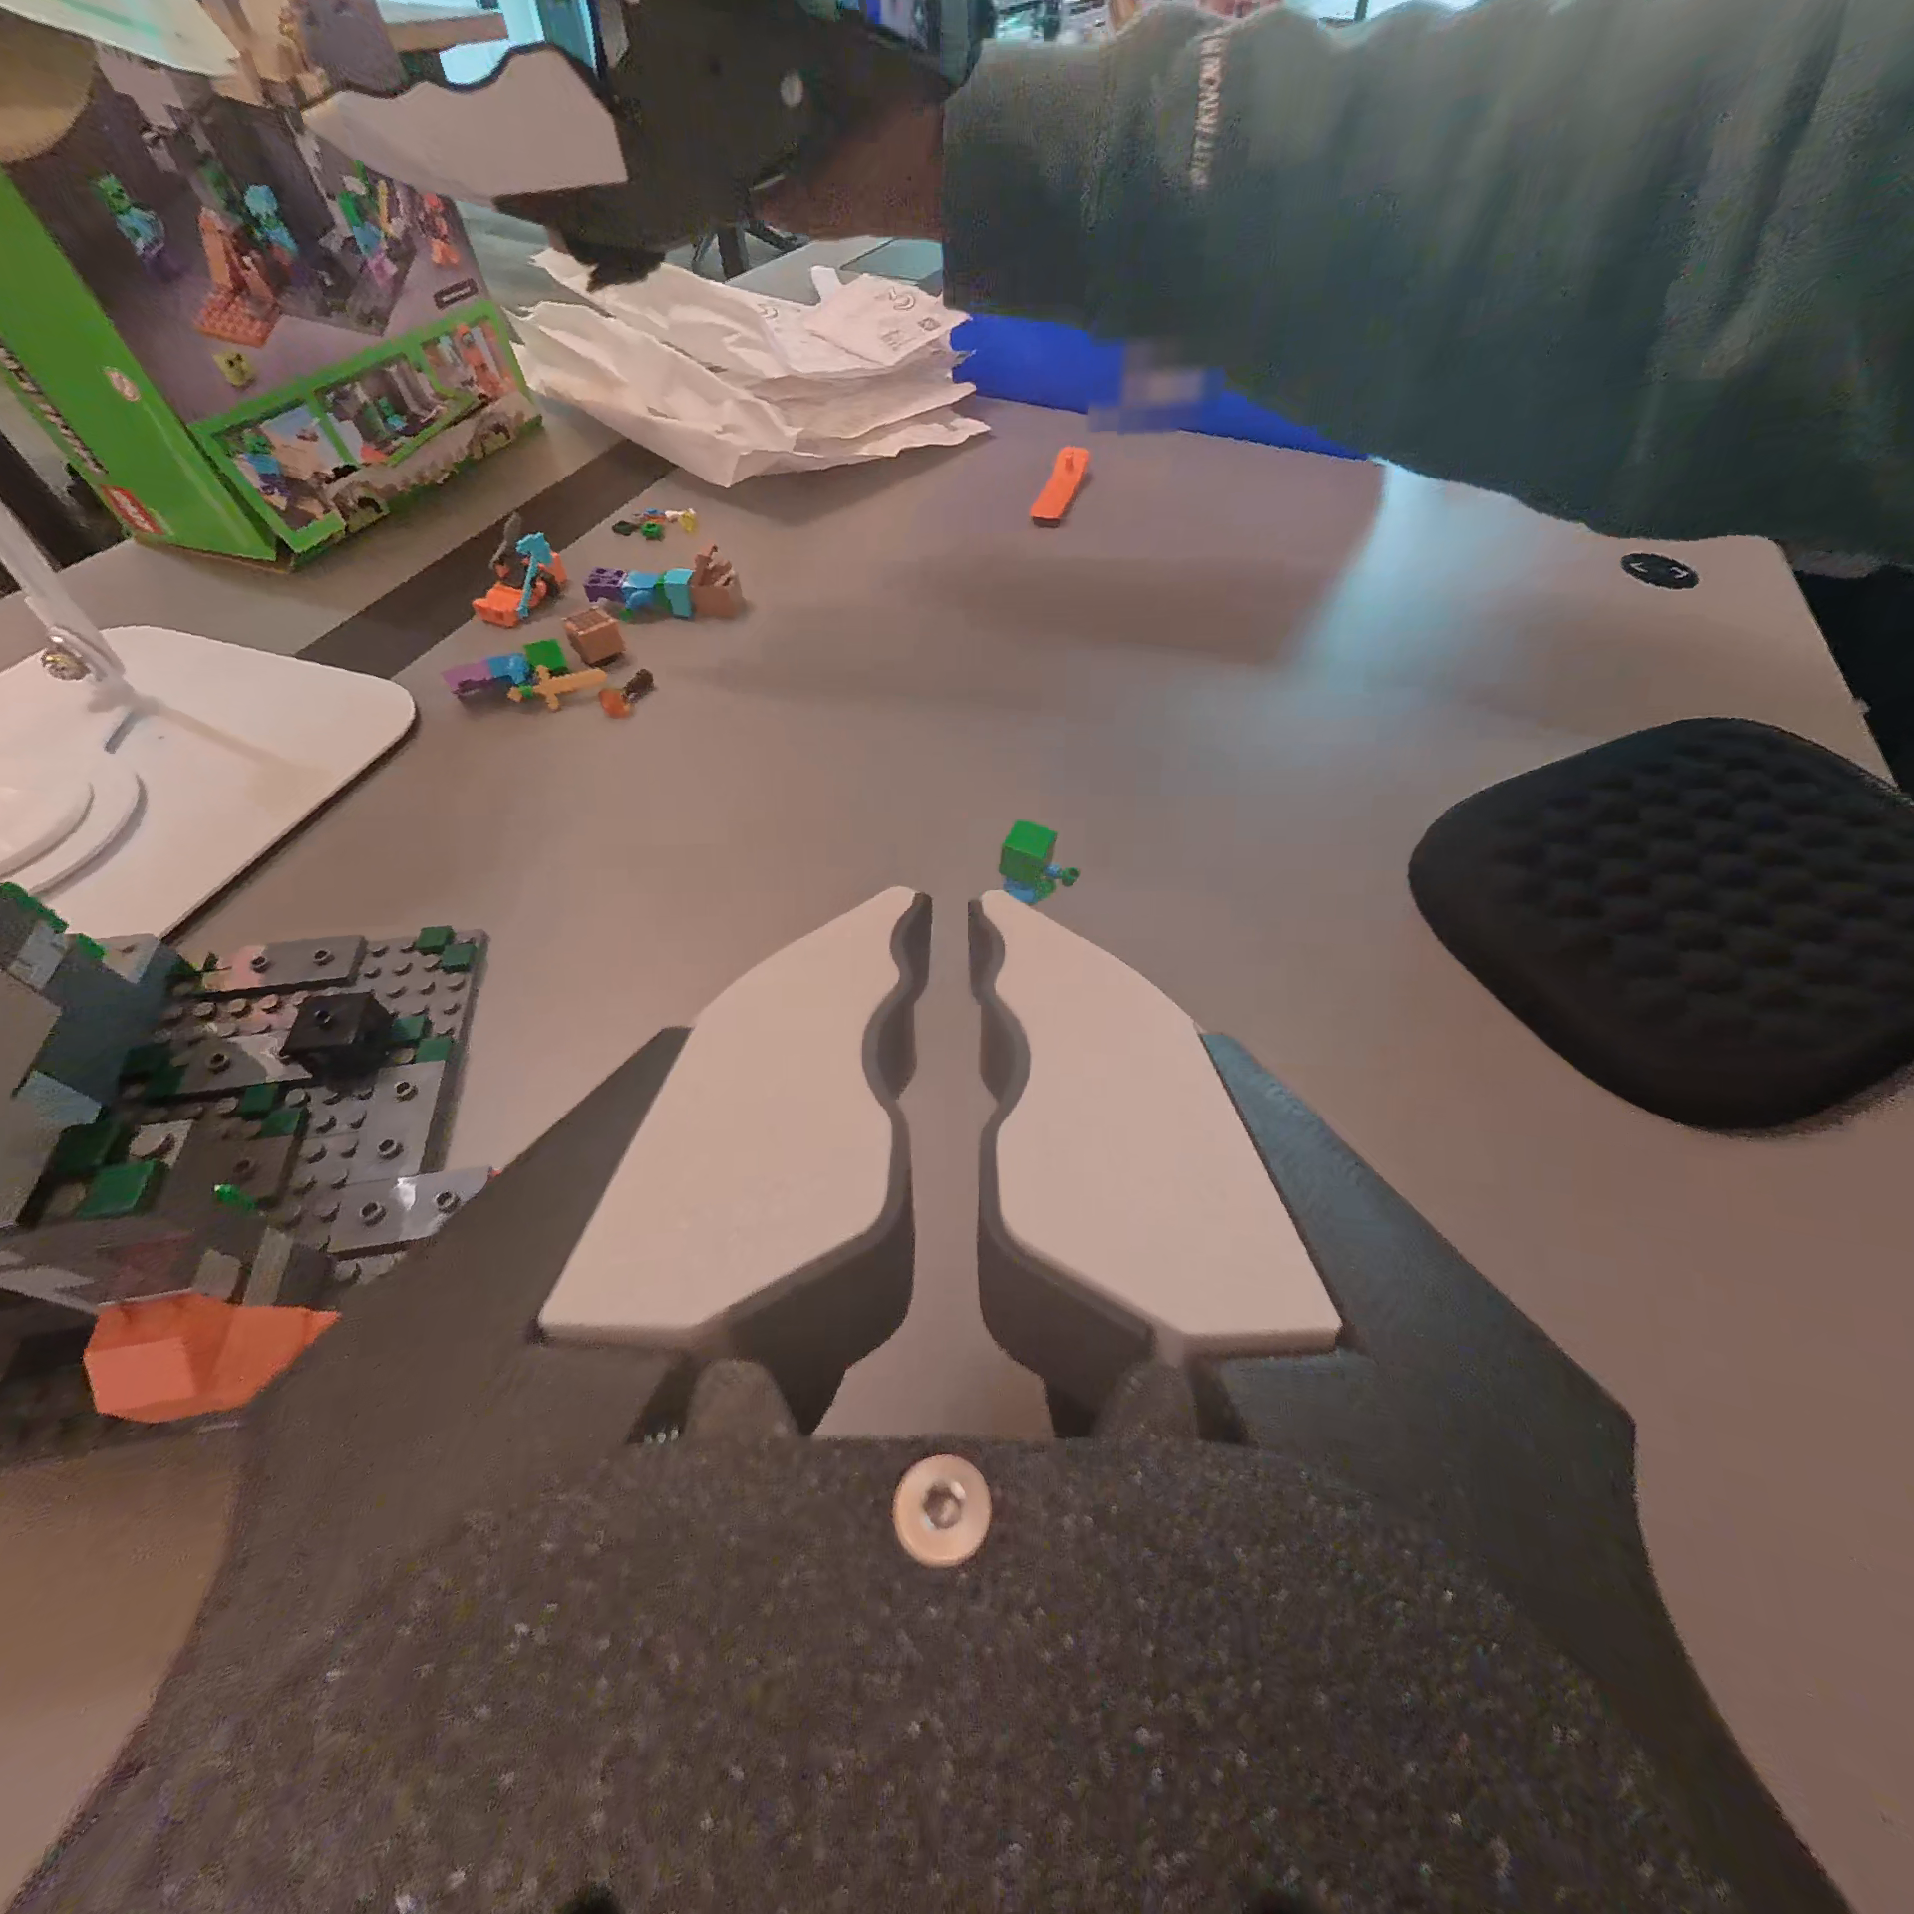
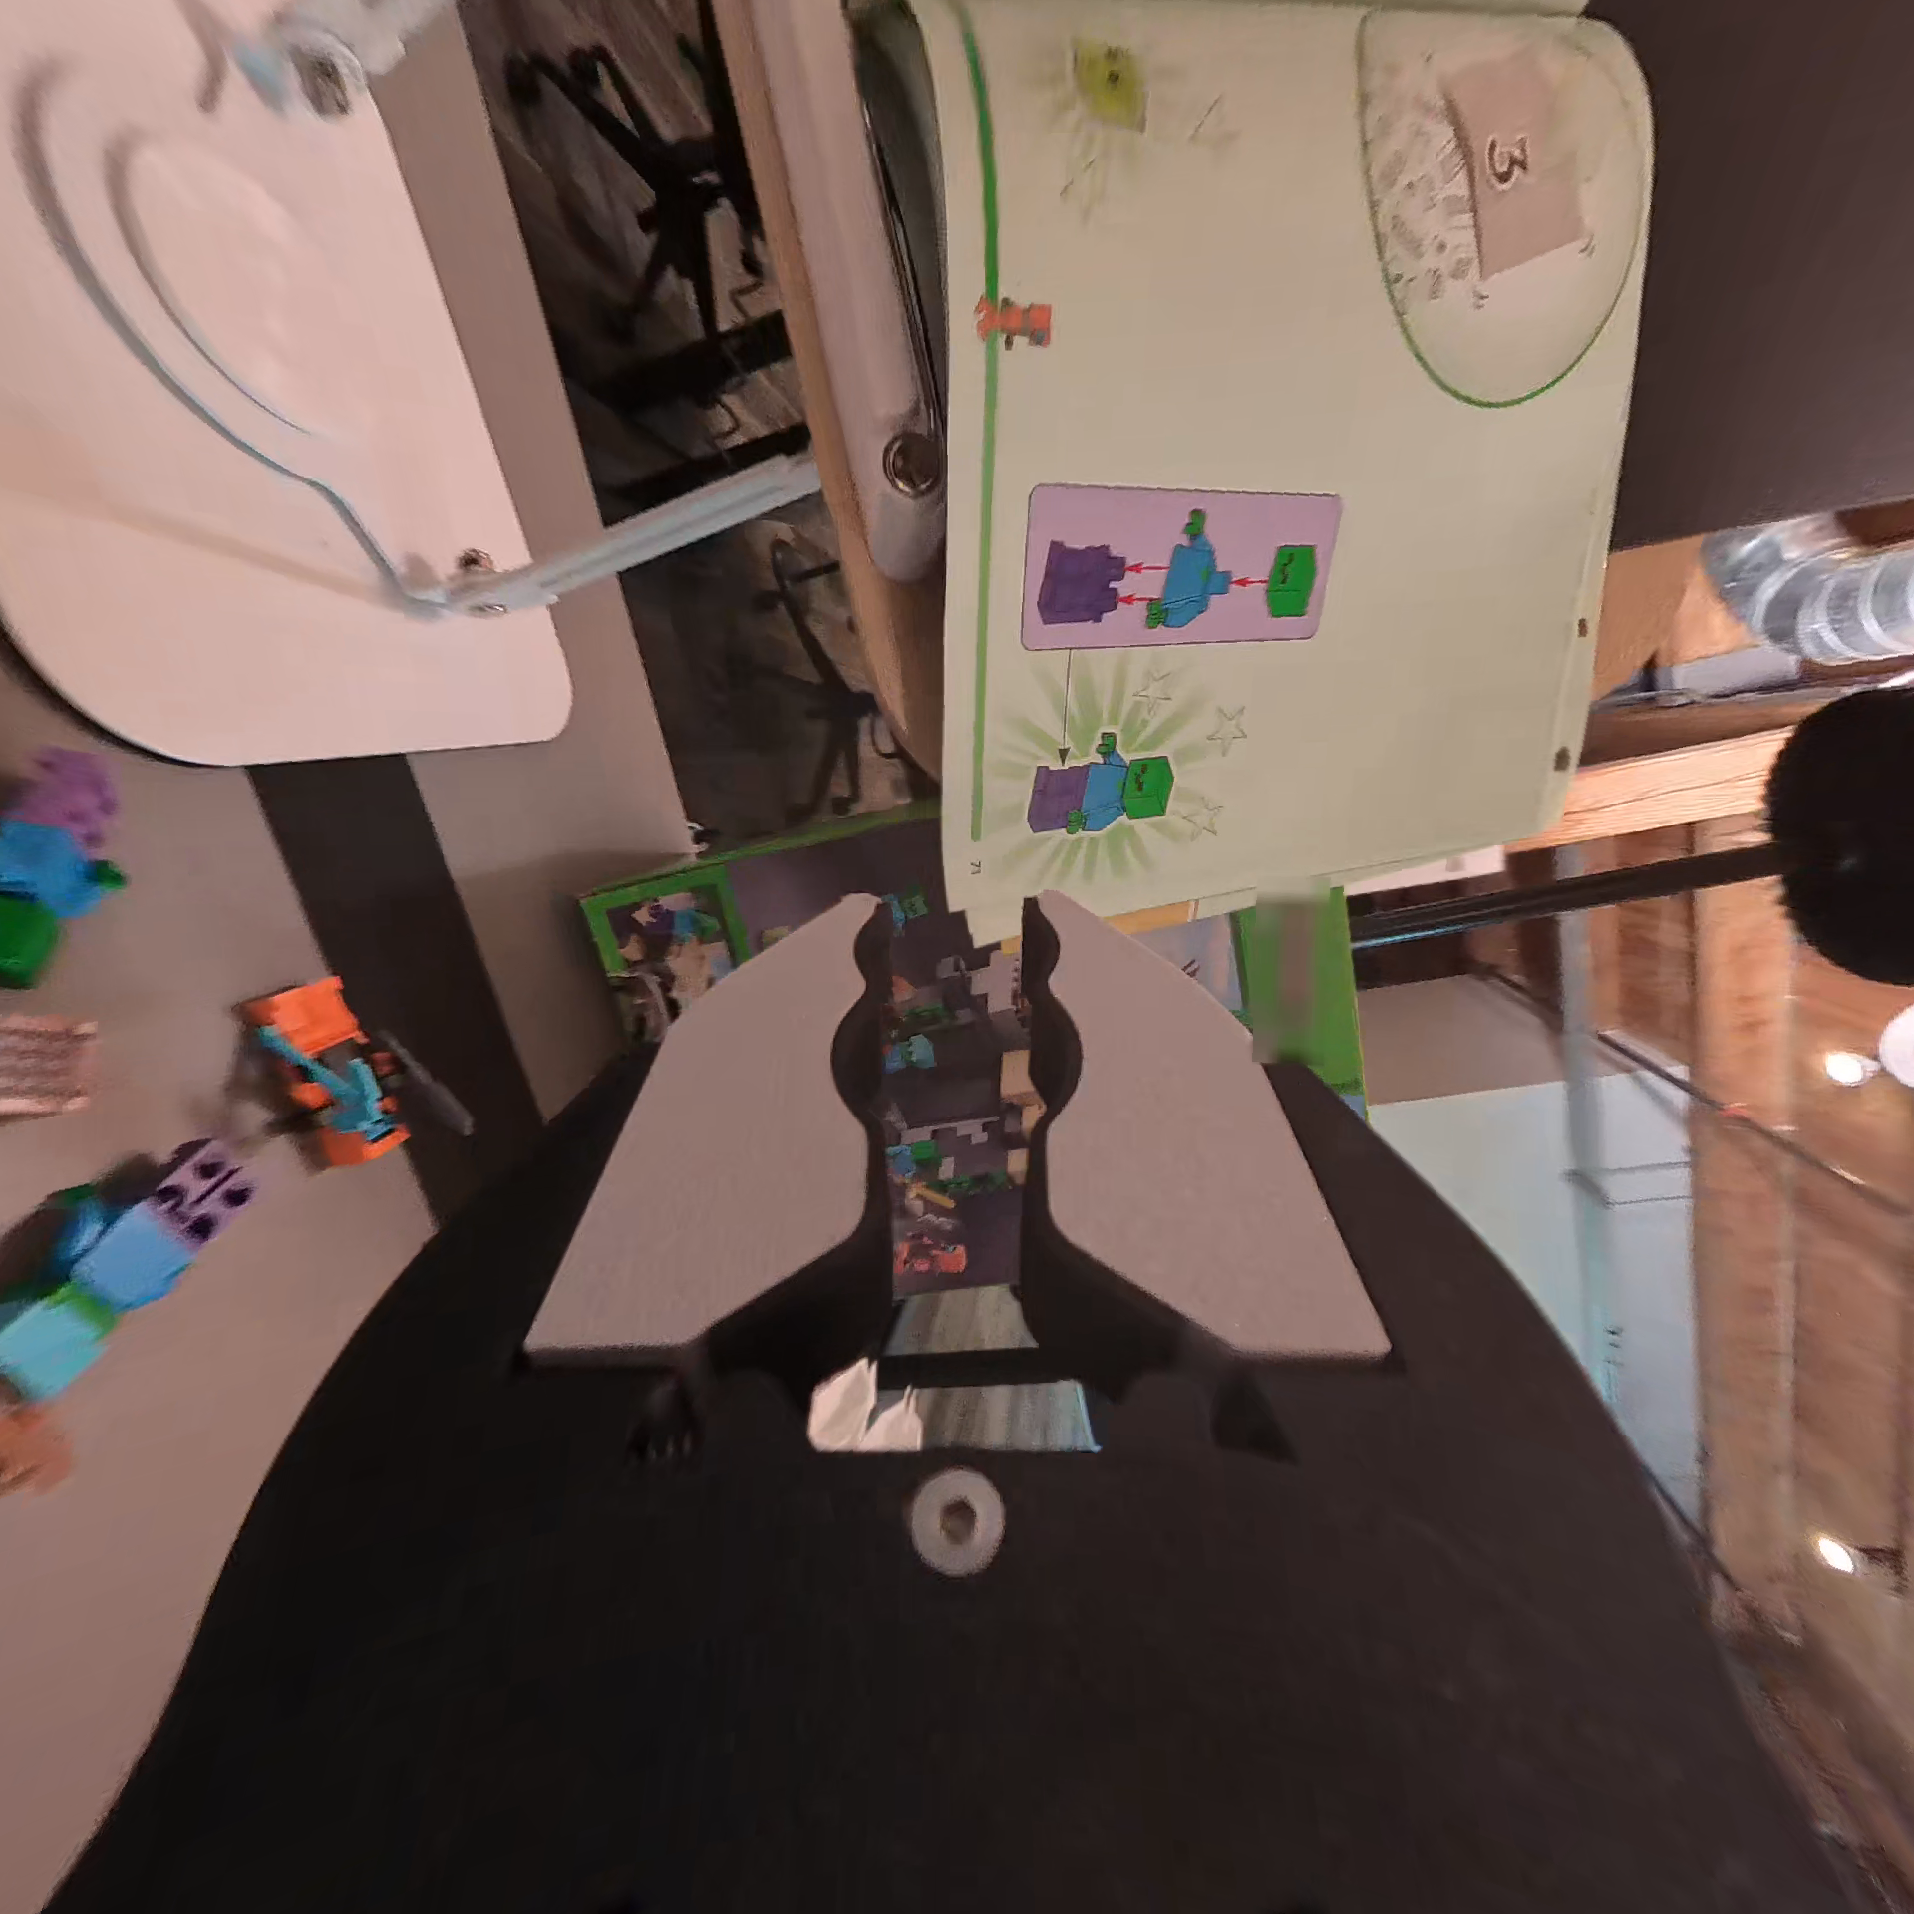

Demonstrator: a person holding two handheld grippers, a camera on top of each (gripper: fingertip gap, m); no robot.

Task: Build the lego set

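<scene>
Left wrist view: the left hand-held gripper (image 1: 948,911) hovers low over the grey surface (image 1: 1191,725), its fingers nearly together with a narrow slit between them and nothing in it. A small green-headed, blue-bodied brick figure (image 1: 1034,862) stands on the surface just beyond the right fingertip; whether the two touch cannot be told. A grey studded brick build (image 1: 259,1077) sits to the left, loose brick figures and parts (image 1: 580,621) farther off, an orange brick separator (image 1: 1062,485) and crumpled paper bags (image 1: 766,373) beyond. A black mesh pad (image 1: 1678,911) lies to the right. A sleeved arm (image 1: 1450,238) crosses above. The likely risk: a sideways nudge of the fingertip could topple the little figure, since it stands free and light.

Right wrist view: the right hand-held gripper (image 2: 953,917) is partly open and grips nothing; the lower corner of a pale green instruction page (image 2: 1295,363) hangs just at its right fingertip, not pinched. Behind shows a green toy box (image 2: 663,932). With the view blurred, the page corner could slip past the pads or crease if they close off-centre.
</scene>
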